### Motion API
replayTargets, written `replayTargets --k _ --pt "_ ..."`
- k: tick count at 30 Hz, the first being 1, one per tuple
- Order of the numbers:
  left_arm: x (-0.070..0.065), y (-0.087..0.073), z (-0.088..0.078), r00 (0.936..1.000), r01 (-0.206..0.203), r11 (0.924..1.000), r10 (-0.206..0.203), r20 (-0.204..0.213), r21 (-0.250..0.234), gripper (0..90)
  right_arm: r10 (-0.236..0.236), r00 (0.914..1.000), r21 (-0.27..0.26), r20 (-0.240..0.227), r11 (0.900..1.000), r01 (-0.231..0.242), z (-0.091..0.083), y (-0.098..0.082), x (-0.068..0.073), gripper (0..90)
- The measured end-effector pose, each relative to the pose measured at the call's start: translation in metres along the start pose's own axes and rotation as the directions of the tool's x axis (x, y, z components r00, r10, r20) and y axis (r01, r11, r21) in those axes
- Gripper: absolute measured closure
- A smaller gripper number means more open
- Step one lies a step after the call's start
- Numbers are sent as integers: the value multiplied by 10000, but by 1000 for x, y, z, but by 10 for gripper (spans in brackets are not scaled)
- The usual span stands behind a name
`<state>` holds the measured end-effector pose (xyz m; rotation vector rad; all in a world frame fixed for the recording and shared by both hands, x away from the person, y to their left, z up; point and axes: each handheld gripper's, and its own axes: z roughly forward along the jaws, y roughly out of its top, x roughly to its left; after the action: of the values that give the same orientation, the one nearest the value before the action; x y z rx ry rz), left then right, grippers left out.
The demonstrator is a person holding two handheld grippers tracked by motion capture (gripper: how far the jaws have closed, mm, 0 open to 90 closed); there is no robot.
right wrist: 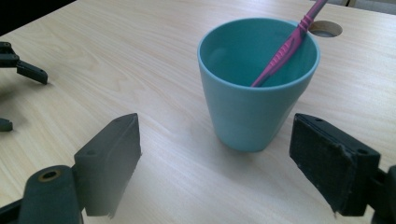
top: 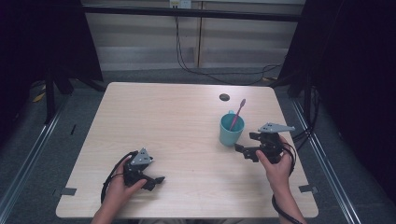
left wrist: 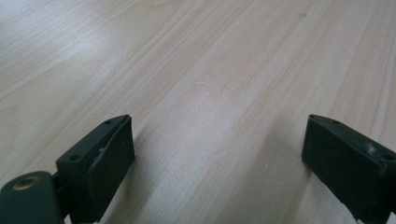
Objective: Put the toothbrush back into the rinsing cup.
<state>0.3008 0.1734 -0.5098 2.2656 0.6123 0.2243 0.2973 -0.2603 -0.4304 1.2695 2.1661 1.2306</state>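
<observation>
Pale wood-grain table (top: 177,121) under a dark-curtained room, pretty bare setup. Nearest the person, the left gripper (top: 154,179) sits low by the front edge with its jaws spread wide and nothing but bare tabletop between them in the left gripper view. Over on the other side the right gripper (top: 245,145) is also wide open, aimed straight at a teal cup (right wrist: 258,84) just beyond its jaws, not touching it yet. The cup stands upright on the right half of the table, with a pink toothbrush (right wrist: 289,44) leaning inside against the rim, head end poking up past it. My guess is the cup's a light, stiff plastic tumbler with smooth tapered walls, so it'll probably want to slip upward out of a squeeze; I'd grab around the upper body just under the rim. The toothbrush looks light and rigid, thin handle, easiest pinched on the bit sticking out. Farther back there's a round cable hole (top: 224,97) in the tabletop.
</observation>
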Motion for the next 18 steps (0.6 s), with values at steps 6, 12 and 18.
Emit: replayTargets --k 6,12,18 --pt "0 0 0 10000 0 10000 0 14 9 91 -112 9999 209 -58 9997 113 0 -7 0 165" --pt "0 0 0 10000 -3 10000 3 18 13 91 -213 9997 428 -82 9988 216 -1 -15 -1 165" --pt "0 0 0 10000 -3 10000 3 14 8 91 -171 9998 687 -27 9975 173 -1 -27 -2 165"
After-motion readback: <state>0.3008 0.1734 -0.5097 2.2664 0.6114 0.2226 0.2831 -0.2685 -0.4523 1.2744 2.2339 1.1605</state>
